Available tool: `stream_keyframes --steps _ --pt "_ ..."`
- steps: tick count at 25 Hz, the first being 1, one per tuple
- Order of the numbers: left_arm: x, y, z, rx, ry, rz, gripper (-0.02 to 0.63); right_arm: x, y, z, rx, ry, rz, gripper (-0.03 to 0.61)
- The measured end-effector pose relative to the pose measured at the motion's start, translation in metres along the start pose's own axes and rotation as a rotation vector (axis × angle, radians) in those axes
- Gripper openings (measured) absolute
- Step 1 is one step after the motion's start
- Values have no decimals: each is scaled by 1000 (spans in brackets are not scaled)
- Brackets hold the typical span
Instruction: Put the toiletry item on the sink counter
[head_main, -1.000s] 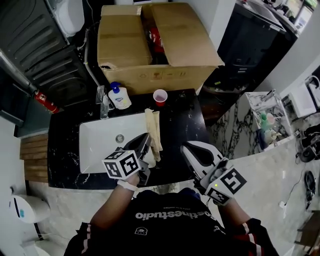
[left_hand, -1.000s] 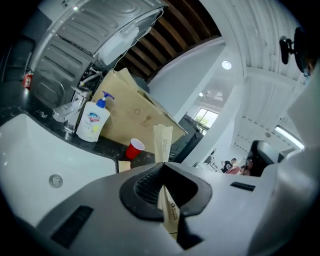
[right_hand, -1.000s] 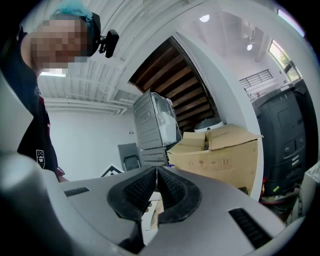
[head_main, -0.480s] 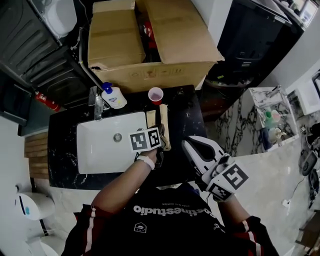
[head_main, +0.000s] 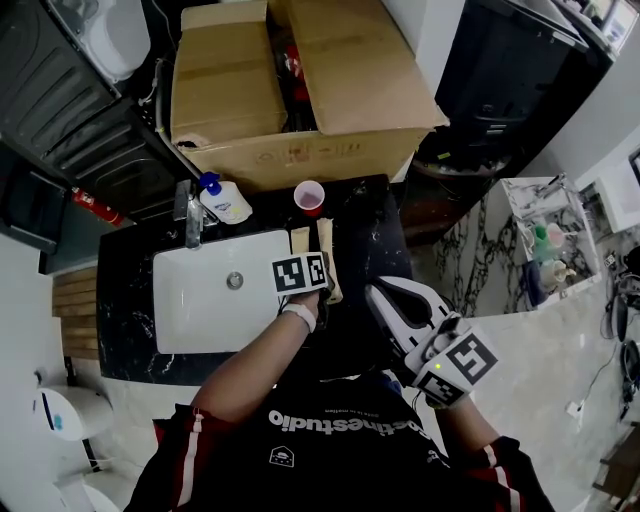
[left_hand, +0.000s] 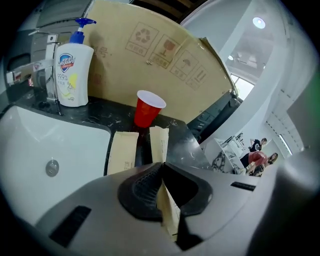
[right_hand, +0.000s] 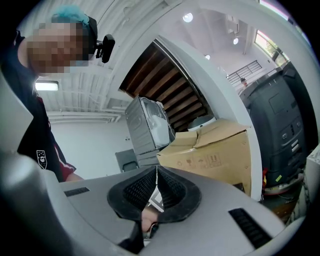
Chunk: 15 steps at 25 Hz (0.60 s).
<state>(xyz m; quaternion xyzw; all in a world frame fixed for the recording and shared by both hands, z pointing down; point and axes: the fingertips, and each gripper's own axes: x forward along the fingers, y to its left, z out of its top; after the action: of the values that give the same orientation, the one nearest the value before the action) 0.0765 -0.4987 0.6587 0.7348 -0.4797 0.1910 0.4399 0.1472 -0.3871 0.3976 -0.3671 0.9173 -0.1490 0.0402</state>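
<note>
The toiletry item is a flat tan packet (left_hand: 159, 145) (head_main: 328, 258). My left gripper (left_hand: 164, 200) (head_main: 318, 258) is shut on its near end. Its far end reaches over the black counter (head_main: 365, 225) right of the sink (head_main: 200, 300), close to a red cup (left_hand: 147, 108) (head_main: 309, 195). A second tan packet (left_hand: 122, 152) (head_main: 300, 238) lies just left of it along the sink's edge. My right gripper (right_hand: 156, 182) (head_main: 374, 292) is shut with nothing in it and hangs off the counter's front right.
A soap pump bottle (left_hand: 72, 67) (head_main: 225, 203) and a tap (head_main: 190, 212) stand at the sink's back left. A big open cardboard box (head_main: 300, 80) rises behind the counter. A glass-topped stand (head_main: 545, 240) with bottles is at the right.
My left gripper has carried the packet from the sink's front edge forward and right, to the counter beside the other packet. The right gripper has barely moved.
</note>
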Motion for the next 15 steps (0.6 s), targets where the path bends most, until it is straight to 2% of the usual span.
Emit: stream_keyframes --steps 5,9,12,15 --pt "1 -6 1 -4 -6 -34 27 0 -3 0 6 2 -2 40" --pt "-3 -11 4 -18 -19 -61 89 3 1 3 14 -3 4 40" --pt "-14 -16 12 -16 -59 -80 95 6 8 12 23 -37 18 40" --pt "-34 -25 28 25 -129 -100 101 6 10 10 -8 -20 15 41"
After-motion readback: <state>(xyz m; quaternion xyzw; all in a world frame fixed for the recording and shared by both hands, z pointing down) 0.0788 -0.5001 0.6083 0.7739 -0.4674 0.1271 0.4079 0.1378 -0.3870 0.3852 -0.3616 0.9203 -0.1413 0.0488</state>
